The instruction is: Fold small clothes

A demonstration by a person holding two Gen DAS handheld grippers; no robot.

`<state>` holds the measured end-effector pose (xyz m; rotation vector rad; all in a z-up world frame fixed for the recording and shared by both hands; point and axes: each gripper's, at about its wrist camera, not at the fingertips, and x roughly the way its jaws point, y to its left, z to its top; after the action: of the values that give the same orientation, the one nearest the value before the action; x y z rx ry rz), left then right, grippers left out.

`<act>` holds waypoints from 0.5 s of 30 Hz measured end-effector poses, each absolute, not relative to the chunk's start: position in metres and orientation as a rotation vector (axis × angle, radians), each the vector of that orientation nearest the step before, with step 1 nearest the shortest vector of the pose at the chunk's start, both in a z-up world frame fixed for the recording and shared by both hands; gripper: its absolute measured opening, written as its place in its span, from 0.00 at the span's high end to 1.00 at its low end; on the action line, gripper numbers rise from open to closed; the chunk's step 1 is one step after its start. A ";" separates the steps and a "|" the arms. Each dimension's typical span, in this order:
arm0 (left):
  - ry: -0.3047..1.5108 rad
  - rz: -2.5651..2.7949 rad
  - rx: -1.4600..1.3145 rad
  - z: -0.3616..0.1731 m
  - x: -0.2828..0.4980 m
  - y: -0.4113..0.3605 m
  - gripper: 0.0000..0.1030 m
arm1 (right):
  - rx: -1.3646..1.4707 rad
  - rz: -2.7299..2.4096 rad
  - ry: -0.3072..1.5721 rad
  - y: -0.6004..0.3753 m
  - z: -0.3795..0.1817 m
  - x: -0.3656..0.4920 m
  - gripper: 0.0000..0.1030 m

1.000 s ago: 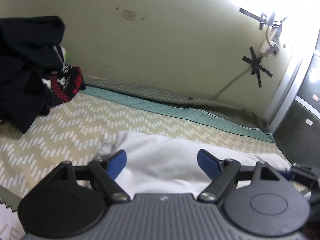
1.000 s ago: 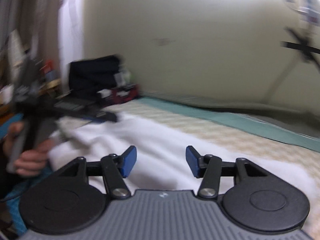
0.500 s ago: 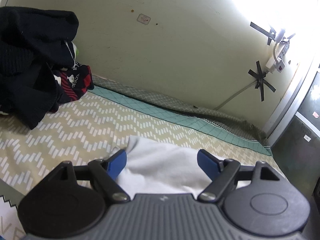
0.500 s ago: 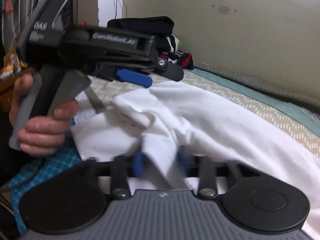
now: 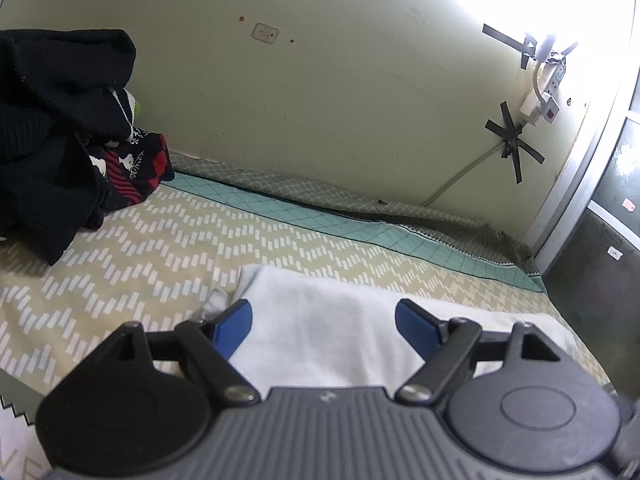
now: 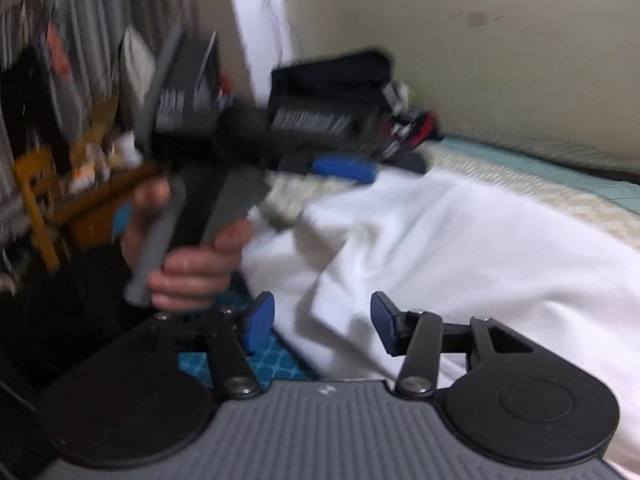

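A white garment [image 5: 316,320] lies on the patterned bed sheet [image 5: 140,264]. My left gripper [image 5: 324,320] is open just above the garment's near edge, blue pads on either side of it, nothing held. In the right wrist view the garment [image 6: 460,240] is rumpled, with a fold near the front. My right gripper [image 6: 322,326] is open over that fold and empty. The left gripper [image 6: 344,168] shows there too, blurred, held by a hand [image 6: 192,268] at the garment's left edge.
A heap of dark clothes [image 5: 60,132] with a red patterned piece sits at the bed's far left against the wall. A teal quilted strip [image 5: 360,220] runs along the wall. A taped power strip [image 5: 540,92] hangs on the right. Furniture and clutter [image 6: 60,160] stand beside the bed.
My right gripper was closed on the white cloth half a second ago and has now opened, letting it go. My left gripper has stayed open, shifting slightly over the garment.
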<state>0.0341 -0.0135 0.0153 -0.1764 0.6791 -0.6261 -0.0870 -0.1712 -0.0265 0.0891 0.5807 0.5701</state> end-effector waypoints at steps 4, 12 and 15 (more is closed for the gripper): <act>0.666 -0.623 -0.117 0.015 0.029 -0.023 0.21 | 0.159 0.360 0.492 -0.226 -0.013 -0.098 0.58; 0.724 -0.533 0.093 -0.001 0.028 -0.051 0.19 | 0.235 -0.058 0.569 -0.317 -0.045 -0.146 0.75; 0.714 -0.531 0.114 0.000 0.025 -0.054 0.17 | 0.258 -0.083 0.549 -0.320 -0.049 -0.172 0.75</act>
<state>0.0245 -0.0539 -0.0003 0.1138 0.7139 -0.5311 -0.1723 -0.3196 -0.0492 0.2580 0.5485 -0.0833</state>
